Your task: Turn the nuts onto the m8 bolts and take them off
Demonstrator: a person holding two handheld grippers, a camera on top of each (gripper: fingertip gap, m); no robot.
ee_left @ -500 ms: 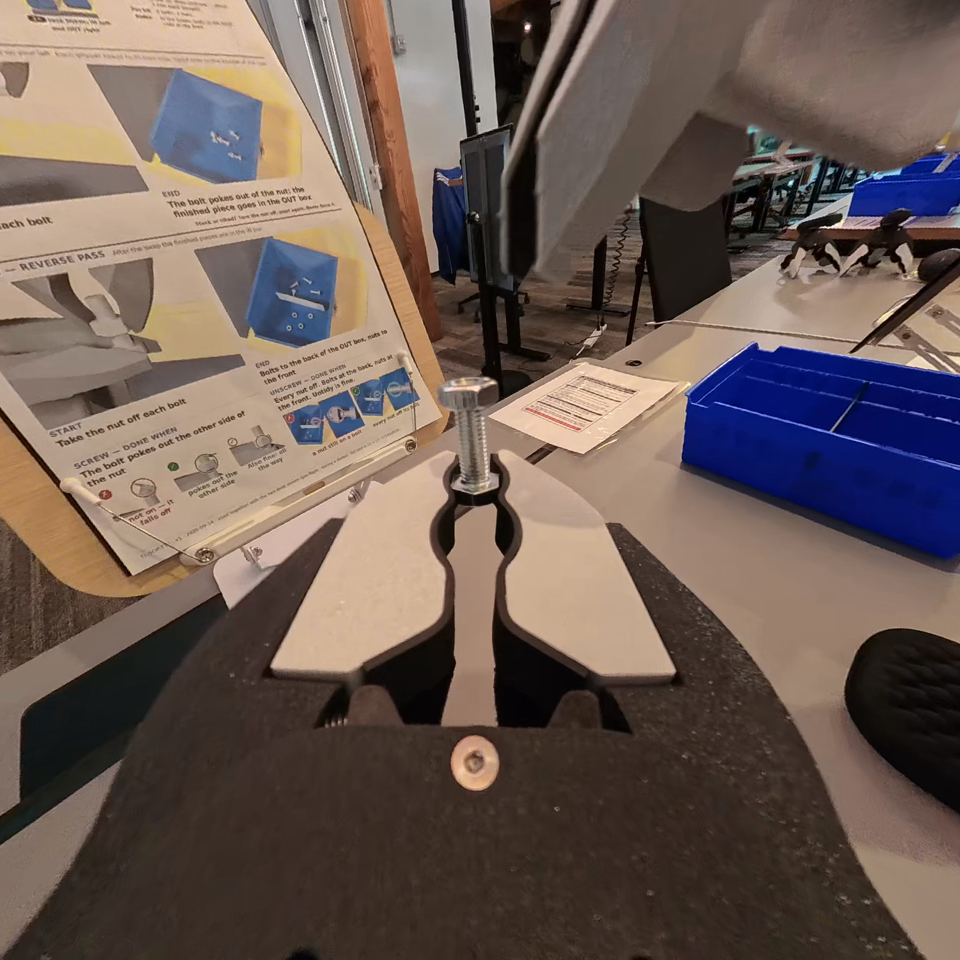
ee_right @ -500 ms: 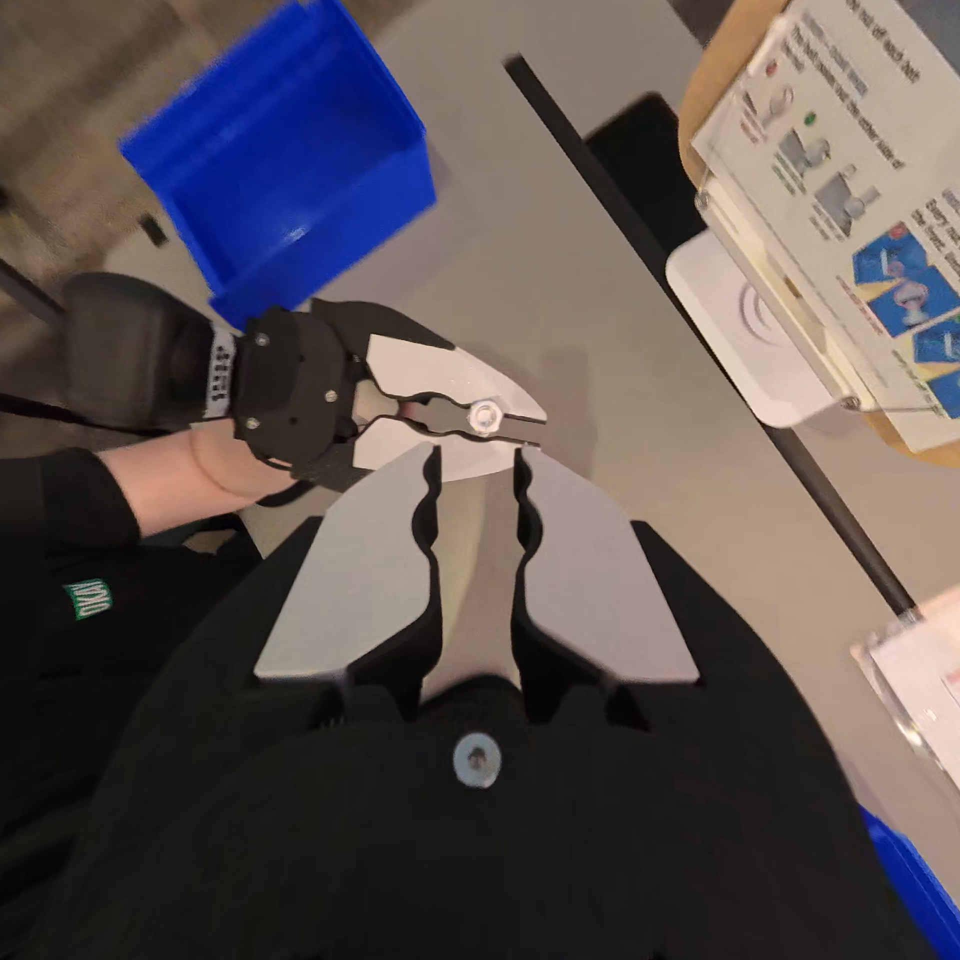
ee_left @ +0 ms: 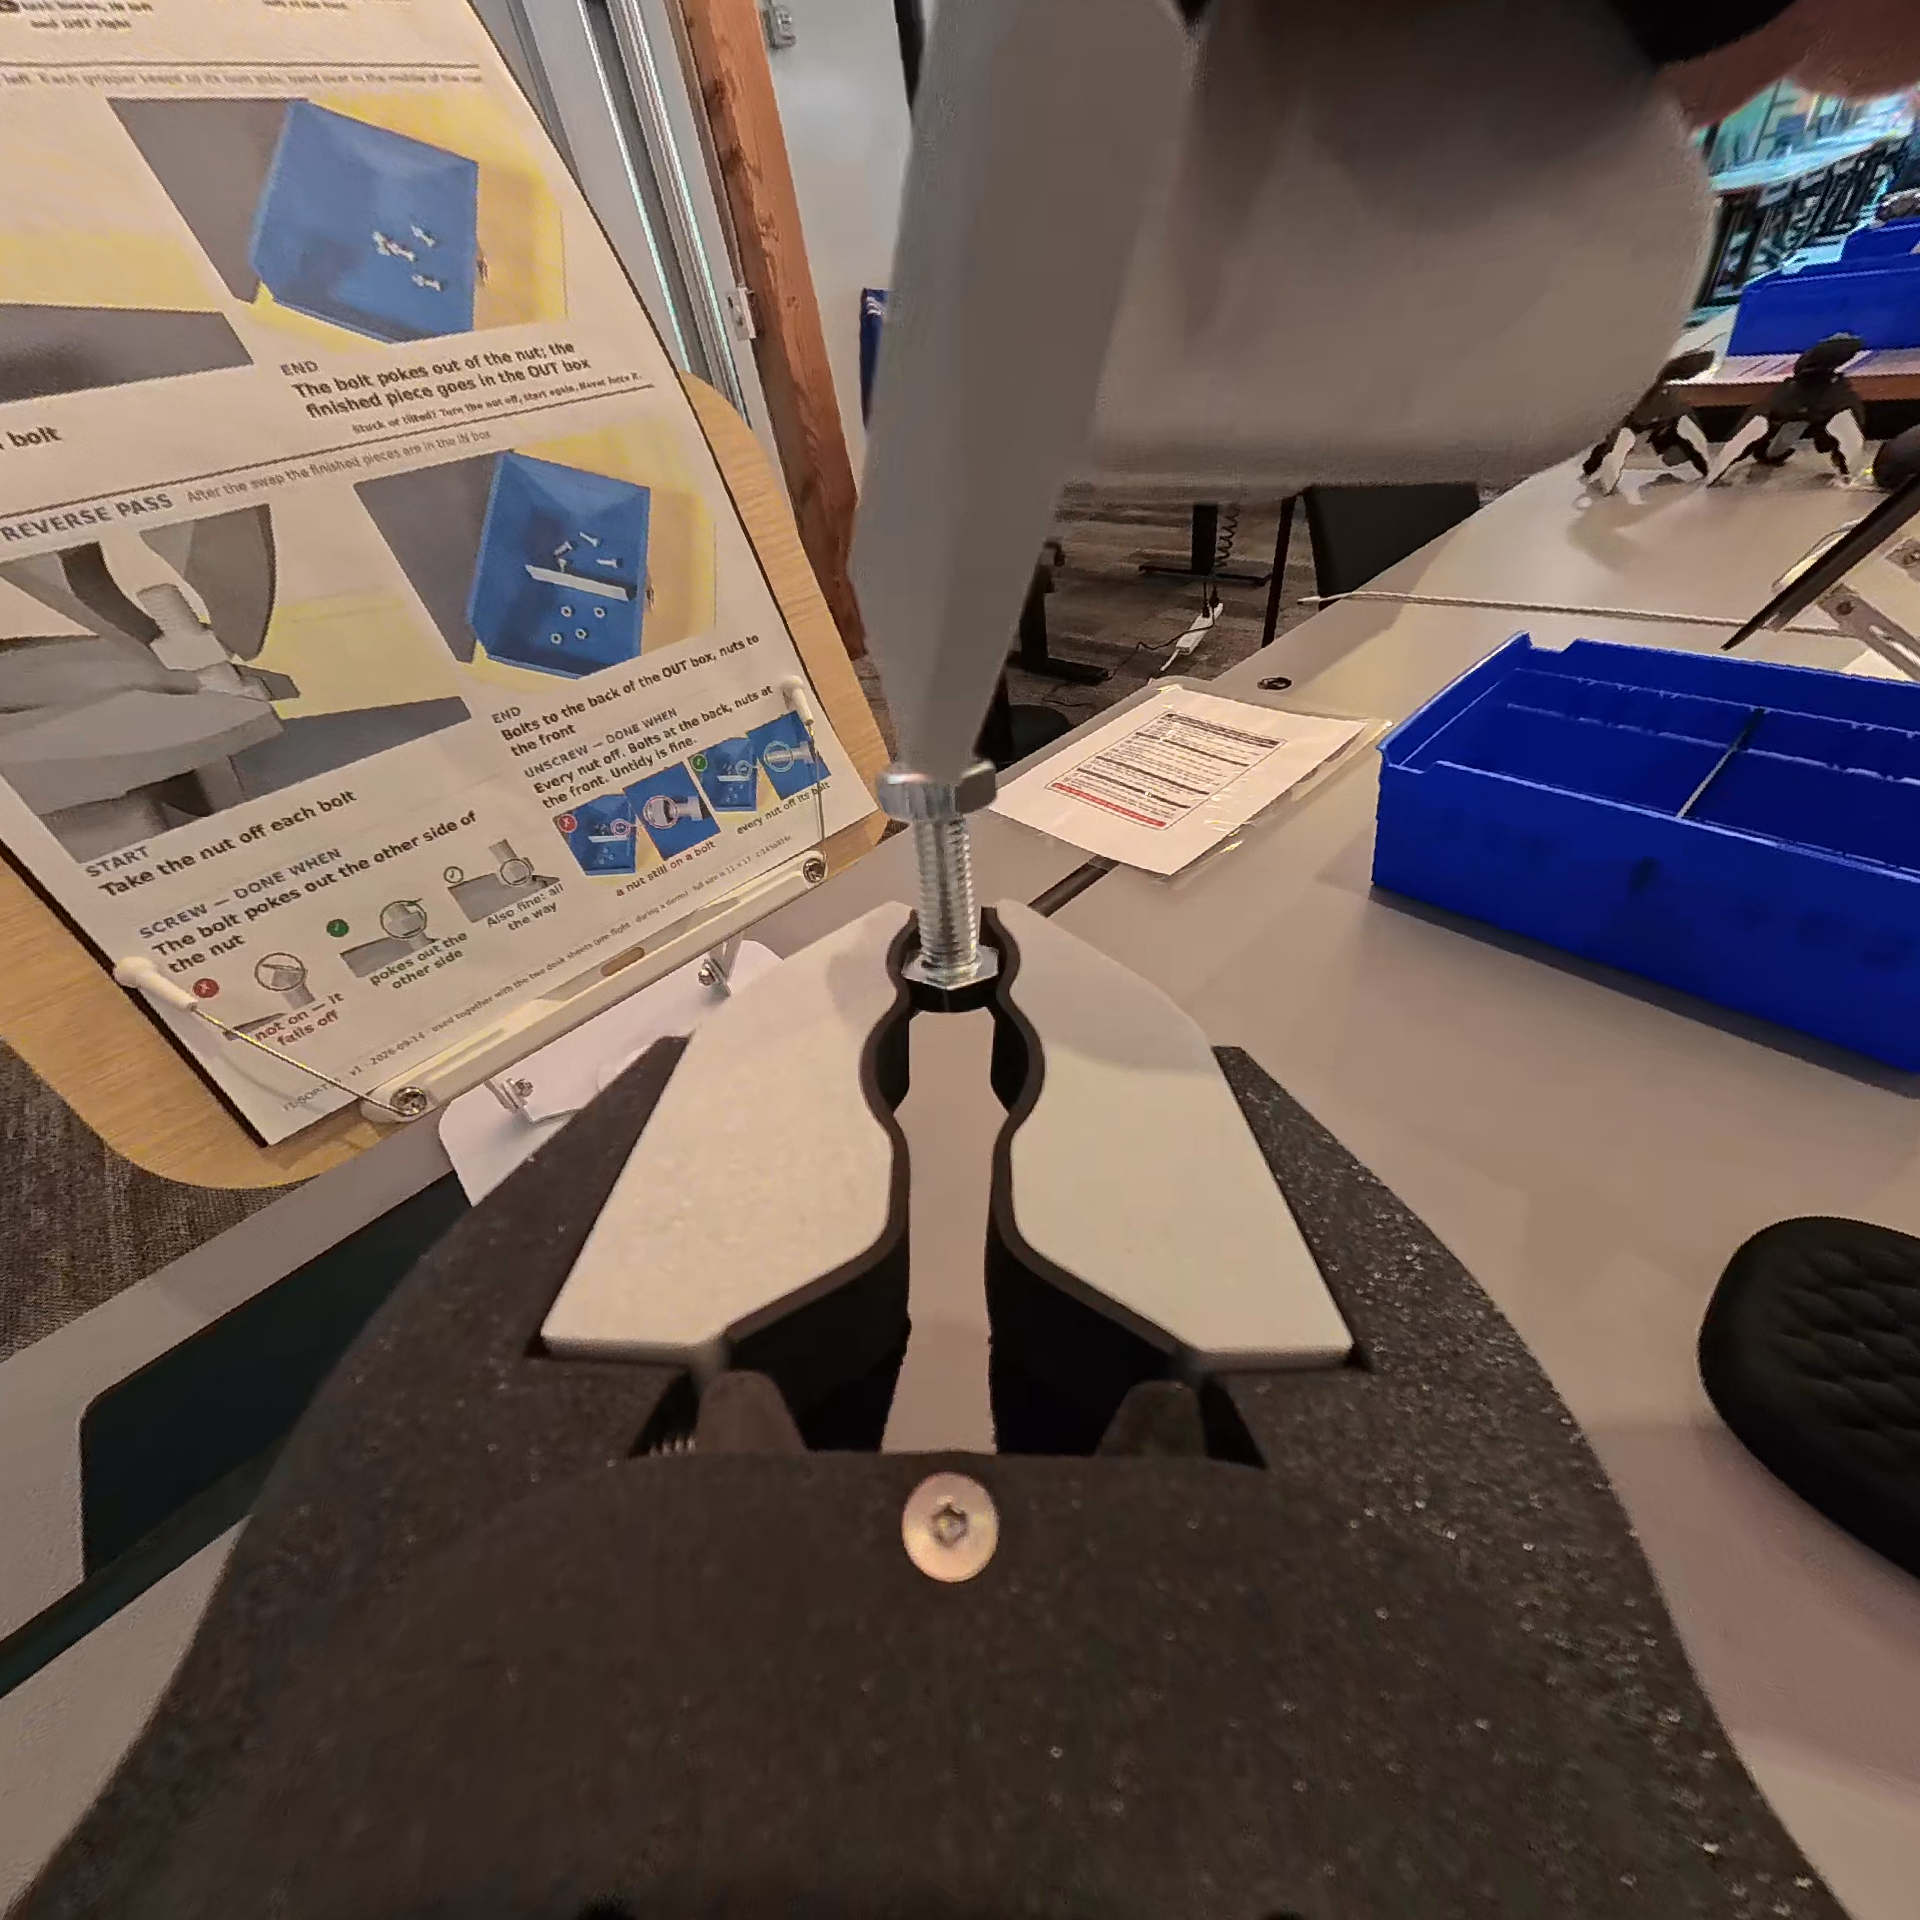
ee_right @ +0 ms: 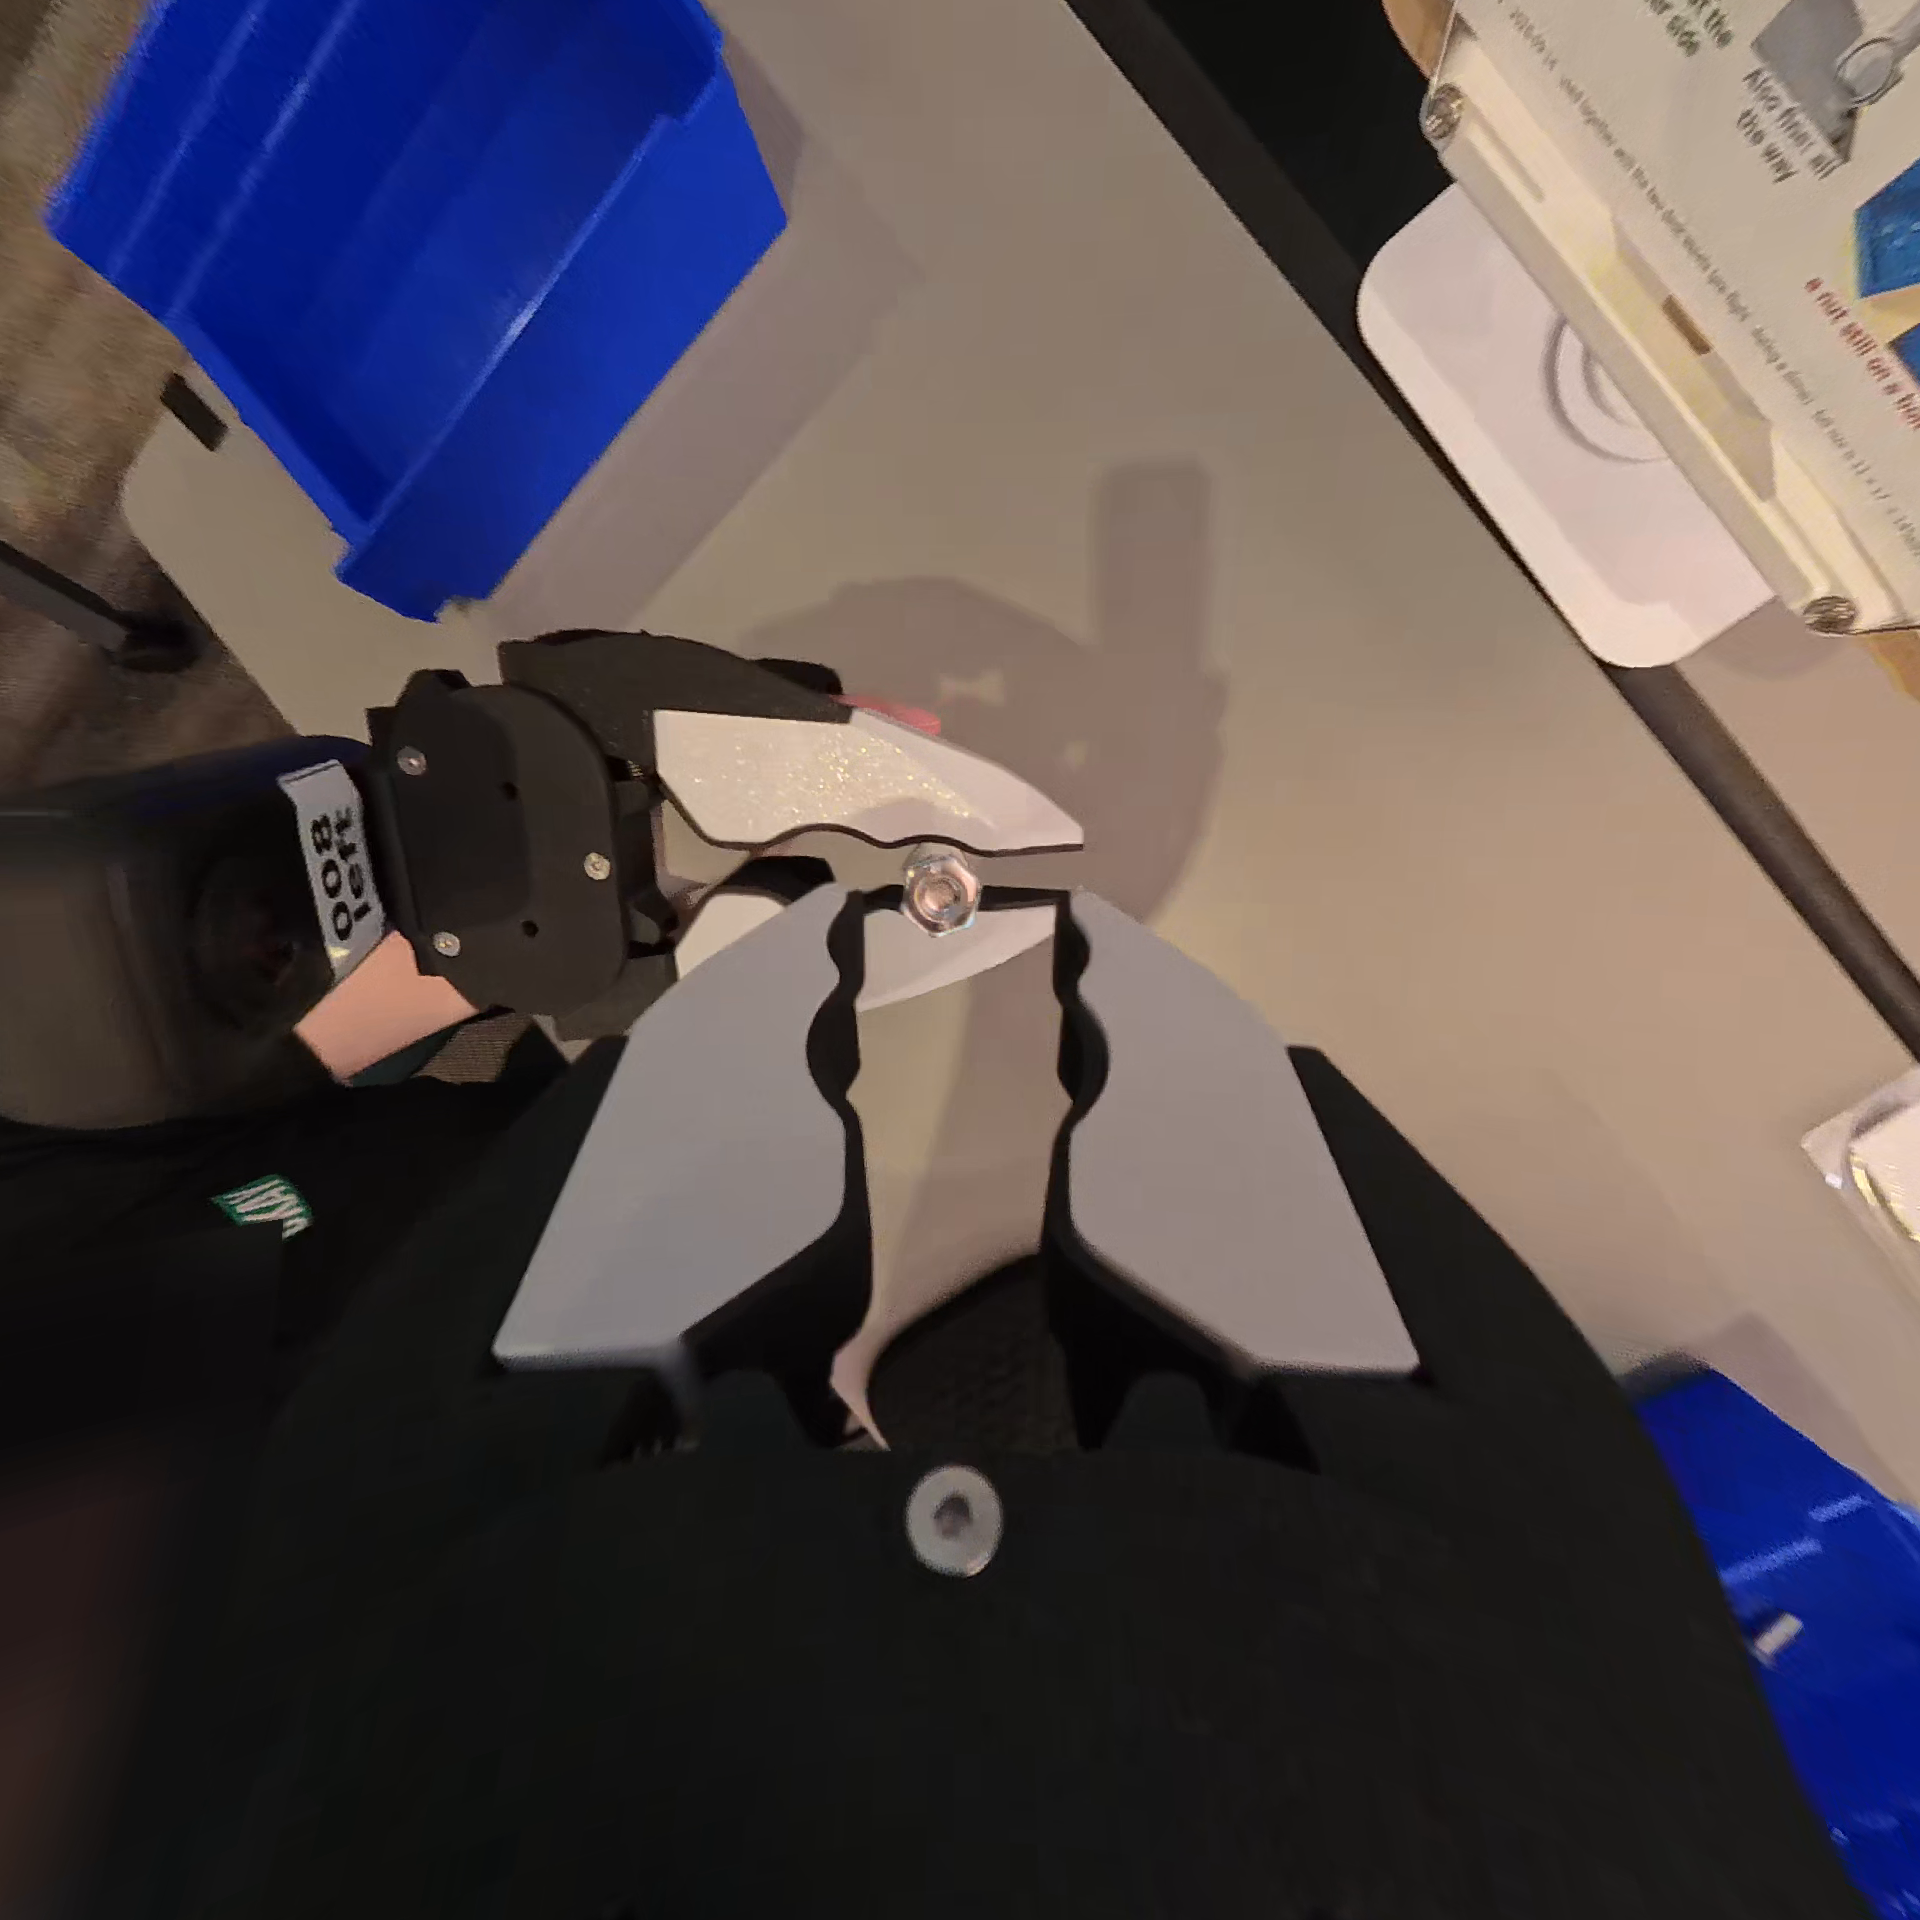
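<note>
Your bench (ee_left: 1455,1091) carries a divided blue tray (ee_left: 1662,831); an instruction board (ee_left: 364,623) leans nearby; a laminated sheet (ee_left: 1184,779) lies flat.

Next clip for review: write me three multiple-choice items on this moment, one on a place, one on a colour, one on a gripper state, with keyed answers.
1. Where does the silver hex nut sit?
A. In the left gripper's finger notch
B. On the table
C. In a bin

2. What colour is the divided plastic bin on the grey table?
A. Red
B. Blue
C. Green

3. How is the right gripper?
A. Shut on the bolt head
B. Open around the head of the silver threaded bolt
C. Away from the bolt

Answers: 1 A, the fingers clamp the nut at the tips. 2 B, its walls are blue. 3 B, a gap shows on either side of the head.
</note>
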